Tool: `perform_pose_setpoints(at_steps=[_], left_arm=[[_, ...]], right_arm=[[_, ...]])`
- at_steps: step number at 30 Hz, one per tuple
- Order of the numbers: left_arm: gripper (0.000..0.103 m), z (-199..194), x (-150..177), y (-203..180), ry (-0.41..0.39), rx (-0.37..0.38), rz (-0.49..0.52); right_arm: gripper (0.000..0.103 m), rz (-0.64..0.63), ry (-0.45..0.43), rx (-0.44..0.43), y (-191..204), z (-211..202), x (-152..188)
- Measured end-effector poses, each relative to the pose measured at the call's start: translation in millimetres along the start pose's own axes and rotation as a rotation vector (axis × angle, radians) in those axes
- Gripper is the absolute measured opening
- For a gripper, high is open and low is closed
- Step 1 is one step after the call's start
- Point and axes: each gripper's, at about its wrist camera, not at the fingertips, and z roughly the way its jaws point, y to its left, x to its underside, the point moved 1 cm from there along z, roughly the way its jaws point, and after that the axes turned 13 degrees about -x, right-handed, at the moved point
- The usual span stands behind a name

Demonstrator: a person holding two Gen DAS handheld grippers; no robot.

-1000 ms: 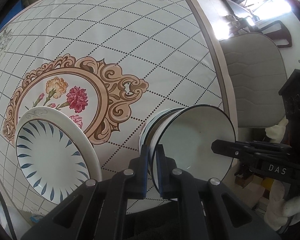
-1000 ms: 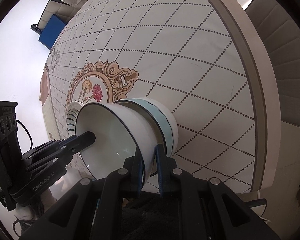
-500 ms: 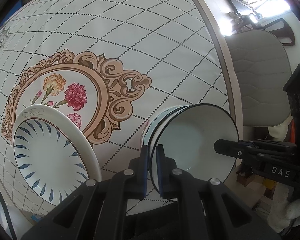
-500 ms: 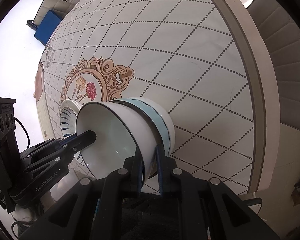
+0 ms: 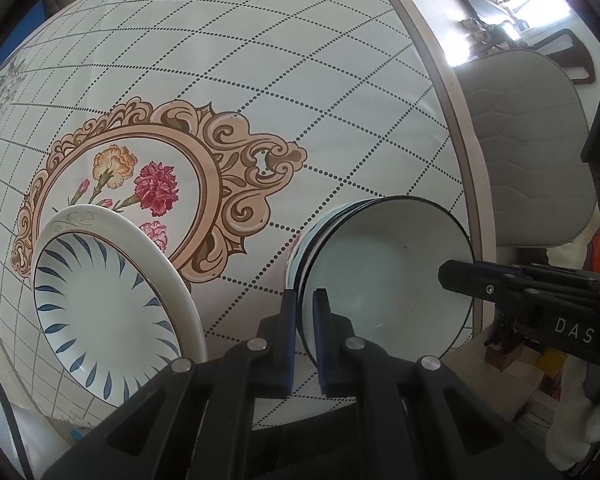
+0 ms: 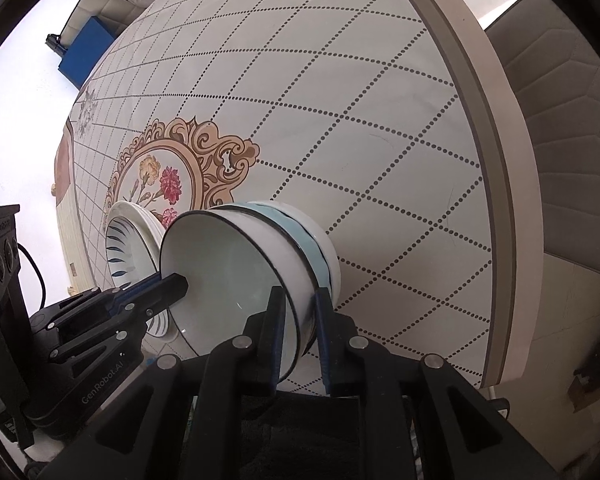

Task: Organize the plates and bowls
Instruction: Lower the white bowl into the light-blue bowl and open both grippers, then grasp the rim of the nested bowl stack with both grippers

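Note:
A stack of nested bowls [image 5: 384, 276], the top one white with a dark rim, stands on the table; it also shows in the right wrist view [image 6: 260, 256], with a light blue bowl under the top ones. My left gripper [image 5: 304, 308] is shut on the near rim of the top bowl. My right gripper [image 6: 298, 312] is shut on the opposite rim of the same bowl. A stack of white plates with blue leaf marks [image 5: 108, 308] lies left of the bowls, also seen in the right wrist view [image 6: 130, 240].
The round table [image 5: 260, 60] has a dotted diamond grid and a floral medallion [image 5: 148, 176]. Its edge [image 6: 496, 128] runs close to the right of the bowls. A grey padded chair [image 5: 532, 152] stands beyond that edge.
Both grippers stay shut on the top bowl's rim. The bowl stack and plates have shifted slightly in both views; the plates show more in the right wrist view.

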Motion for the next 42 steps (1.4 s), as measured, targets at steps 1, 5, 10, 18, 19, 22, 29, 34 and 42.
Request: perform_pose_setpoints(at_steps=[1, 5, 10, 18, 19, 22, 29, 34, 42], left_arm=[[0.007, -0.2, 0.4, 0.1, 0.0, 0.0, -0.001], [0.007, -2.8, 2.4, 0.4, 0.0, -0.002, -0.006], [0.007, -14.1, 5.1, 2.9, -0.025, -0.02, -0.005], [0.014, -19.8, 10.5, 14.6, -0.051, -0.046, -0.021], [0.016, -19.0, 10.5, 14.6, -0.05, -0.04, -0.022], [0.019, -12.7, 9.2, 13.6, -0.021, 0.008, -0.02], [0.024, 11.4, 10.2, 9.0, 0.038, 0.109, -0.03], [0.036, 24.4, 6.0, 7.1, 0.058, 0.167, -0.039], [0.051, 50.1, -4.7, -1.2, 0.123, 0.19, -0.027]], right_arm=[[0.017, 0.0, 0.002, -0.002, -0.5, 0.2, -0.3], [0.017, -0.003, 0.007, 0.003, 0.9, 0.1, 1.2], [0.02, -0.022, -0.009, 0.026, 2.6, -7.0, 1.7], [0.083, -0.105, -0.068, 0.047, 1.5, -31.8, 6.9], [0.083, -0.112, -0.066, 0.044, 0.5, -32.2, 8.8], [0.09, -0.125, -0.047, 0.022, -5.3, -25.1, 15.2], [0.092, -0.11, -0.012, -0.096, -22.1, 9.3, 23.4], [0.094, -0.104, 0.011, -0.131, -33.4, 30.5, 21.6], [0.094, -0.111, 0.058, -0.208, -39.3, 55.5, 11.7]])
